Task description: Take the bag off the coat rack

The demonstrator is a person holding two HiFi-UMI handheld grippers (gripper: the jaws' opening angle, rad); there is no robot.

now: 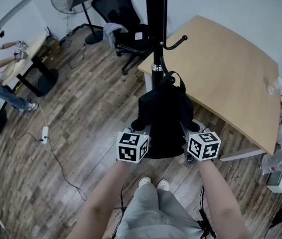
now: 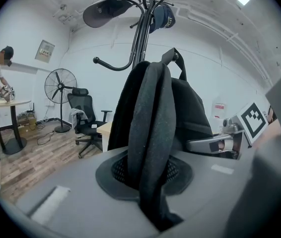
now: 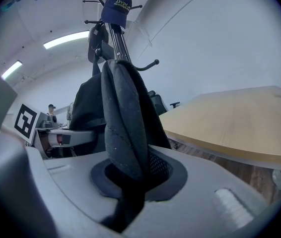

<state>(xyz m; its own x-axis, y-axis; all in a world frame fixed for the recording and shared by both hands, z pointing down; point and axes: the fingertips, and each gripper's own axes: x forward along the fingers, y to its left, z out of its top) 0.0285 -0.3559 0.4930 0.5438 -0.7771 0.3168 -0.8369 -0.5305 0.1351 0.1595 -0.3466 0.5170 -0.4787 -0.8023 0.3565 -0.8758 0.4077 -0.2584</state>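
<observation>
Wood-plank flooring (image 1: 81, 118) runs under a pale wooden table (image 1: 230, 68), and a black metal coat rack (image 1: 156, 24) rises at the table's near corner. Against its pole, above the round black base, sits the black fabric backpack (image 1: 163, 111), soft and slumped, with a matte woven surface and a narrow carry loop (image 2: 176, 56) standing up at its top. Whether that loop sits on a hook cannot be told.

Both grippers have hold of the pack from the near side. The left gripper (image 1: 142, 128) has its jaws nearly together, pinching the left padded shoulder strap (image 2: 148, 133), which is thick, dark and folded lengthwise where it passes between the pads. The right gripper (image 1: 188, 129) grips just as tightly on the other padded shoulder strap (image 3: 123, 128), whose stitched edge curves up towards the top of the pack. A dark blue cap (image 3: 116, 6) hangs high on the rack, well above the pack.
</observation>
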